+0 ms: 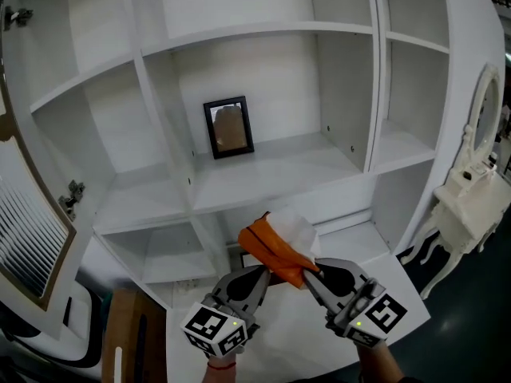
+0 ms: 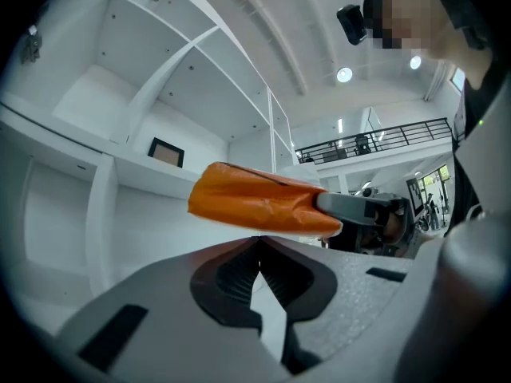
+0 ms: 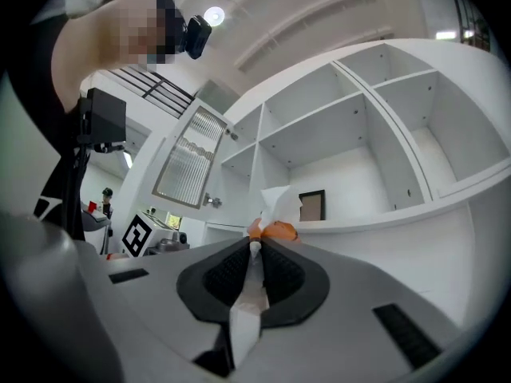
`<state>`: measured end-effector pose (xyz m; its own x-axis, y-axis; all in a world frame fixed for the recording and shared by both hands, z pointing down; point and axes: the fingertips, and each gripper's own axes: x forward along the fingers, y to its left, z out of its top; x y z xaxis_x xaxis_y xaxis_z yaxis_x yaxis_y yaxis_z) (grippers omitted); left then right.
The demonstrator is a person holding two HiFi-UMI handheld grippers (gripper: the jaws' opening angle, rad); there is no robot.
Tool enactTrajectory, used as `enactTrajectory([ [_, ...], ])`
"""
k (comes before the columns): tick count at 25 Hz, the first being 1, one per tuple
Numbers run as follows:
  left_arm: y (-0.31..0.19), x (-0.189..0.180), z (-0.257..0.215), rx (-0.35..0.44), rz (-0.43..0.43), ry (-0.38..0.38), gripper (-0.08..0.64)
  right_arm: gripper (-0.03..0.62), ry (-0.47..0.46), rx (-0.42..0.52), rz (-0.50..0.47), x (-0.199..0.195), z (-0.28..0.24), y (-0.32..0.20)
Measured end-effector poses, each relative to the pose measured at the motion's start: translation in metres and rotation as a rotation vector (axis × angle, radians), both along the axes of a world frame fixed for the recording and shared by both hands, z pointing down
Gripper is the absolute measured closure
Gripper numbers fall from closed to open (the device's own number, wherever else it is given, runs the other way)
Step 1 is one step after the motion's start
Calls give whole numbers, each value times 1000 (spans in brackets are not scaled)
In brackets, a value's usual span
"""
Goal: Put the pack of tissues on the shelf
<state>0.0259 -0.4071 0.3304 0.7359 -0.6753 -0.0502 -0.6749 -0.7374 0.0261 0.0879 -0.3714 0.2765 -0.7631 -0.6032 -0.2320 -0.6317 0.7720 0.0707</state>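
An orange pack of tissues (image 1: 275,250) with white tissue sticking out of its top hangs in the air in front of the white shelf unit (image 1: 271,174). My right gripper (image 1: 307,271) is shut on the pack's wrapper edge; in the right gripper view a pale strip of it runs between the jaws (image 3: 255,246), with the pack (image 3: 275,231) at their tip. The left gripper (image 1: 267,271) sits just left of the pack with its jaws closed tip to tip (image 2: 257,239). From there the pack (image 2: 255,202) lies above and beyond the tips, not between them.
A small black picture frame (image 1: 229,128) leans at the back of the middle shelf compartment. An open cabinet door with ribbed glass (image 1: 28,230) stands at the left. A white ornate dressing table with an oval mirror (image 1: 471,198) is at the right.
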Motion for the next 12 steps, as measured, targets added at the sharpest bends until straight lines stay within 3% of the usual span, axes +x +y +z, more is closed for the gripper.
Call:
enactTrajectory([
  [6,13,4,-24,24,65,-11,554,569,-5,-7,-99,2,-19,2],
  [12,19,3,-48,63,89,43,554,569,-10,6,-187,10,-35,2],
])
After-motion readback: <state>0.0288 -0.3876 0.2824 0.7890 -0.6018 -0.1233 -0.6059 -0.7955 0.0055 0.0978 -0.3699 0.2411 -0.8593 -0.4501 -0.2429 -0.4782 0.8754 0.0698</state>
